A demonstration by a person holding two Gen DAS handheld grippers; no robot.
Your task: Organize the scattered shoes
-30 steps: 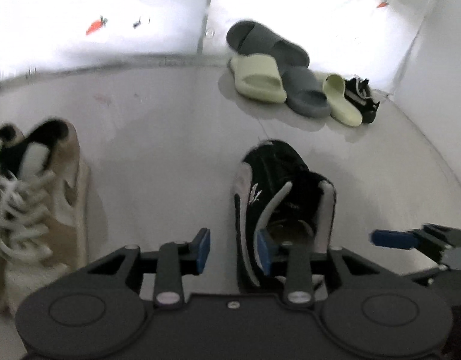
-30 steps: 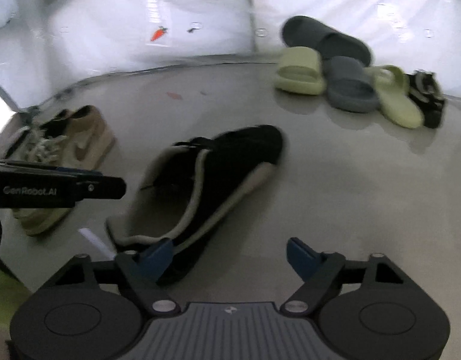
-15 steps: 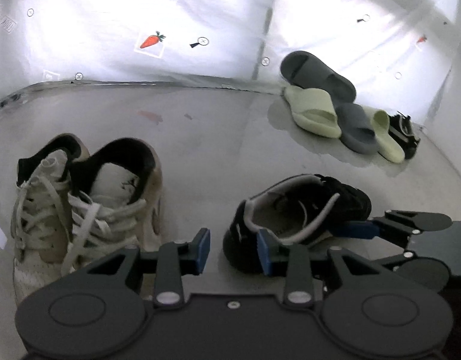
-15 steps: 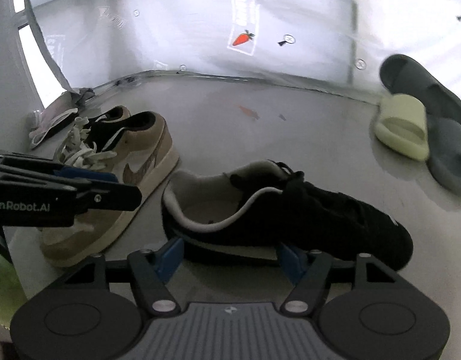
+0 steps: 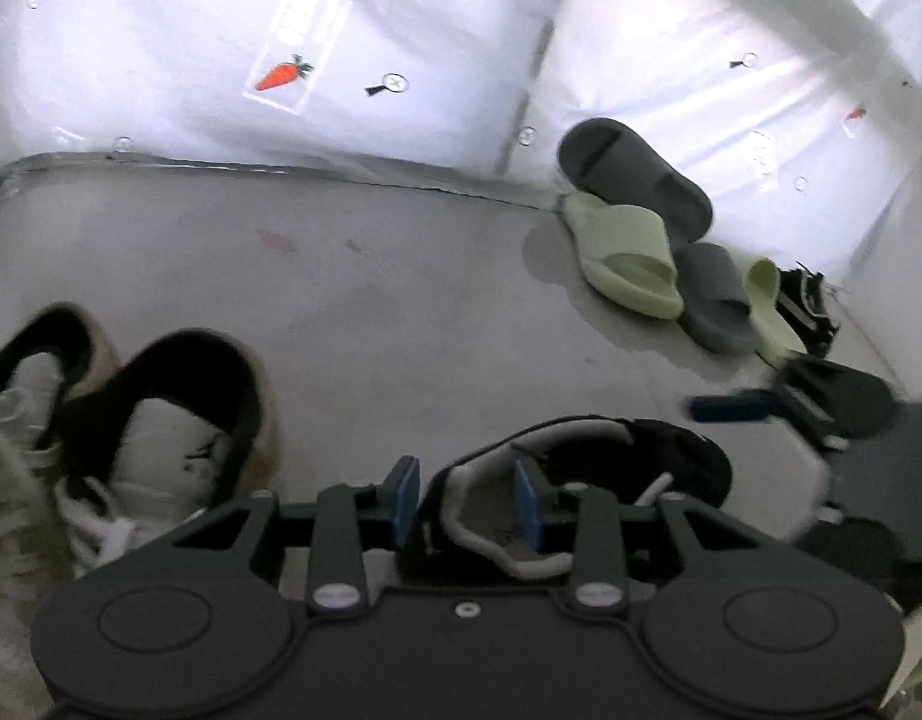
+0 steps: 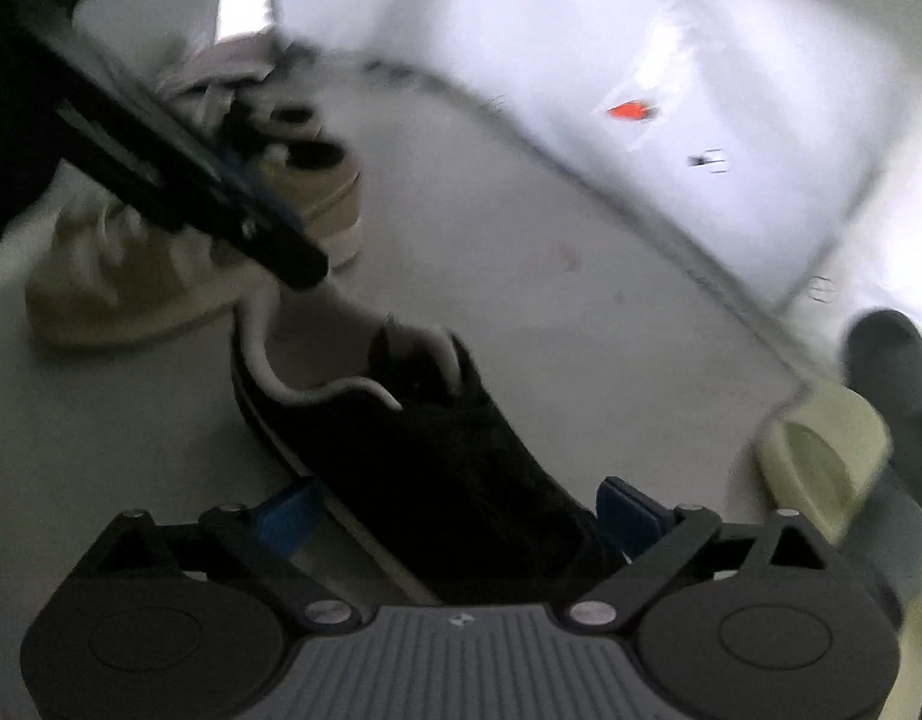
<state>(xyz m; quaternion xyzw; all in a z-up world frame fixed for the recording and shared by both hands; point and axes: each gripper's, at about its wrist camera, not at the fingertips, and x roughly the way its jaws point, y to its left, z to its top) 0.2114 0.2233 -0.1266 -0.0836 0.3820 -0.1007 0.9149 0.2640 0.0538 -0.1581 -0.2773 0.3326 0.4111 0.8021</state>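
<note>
The black sneaker (image 5: 611,468) is a low-cut shoe with a dark upper, a pale grey-white padded collar and lining, and a thin light stripe along the sole edge (the right wrist view is motion-blurred, so finer detail is lost). It lies on the grey floor (image 5: 401,300), just beside the pair of tan sneakers (image 5: 161,420) with white laces and black collars.

The left gripper (image 5: 467,504) grasps the black sneaker at the heel: one blue pad sits inside the opening, the other outside, with the collar wall between them. The right gripper (image 6: 461,516) straddles the toe end of the same shoe with its blue fingers set wide on either side; I cannot tell whether they press on it.

Against the back wall, well apart from the sneaker, lie two dark grey slides (image 5: 641,180), two pale green slides (image 5: 629,252) and another black shoe (image 5: 809,306).

On the white backdrop (image 5: 161,60) sits a carrot sticker (image 5: 281,73) and a small dark mark; no brand name or writing is legible on any shoe.
</note>
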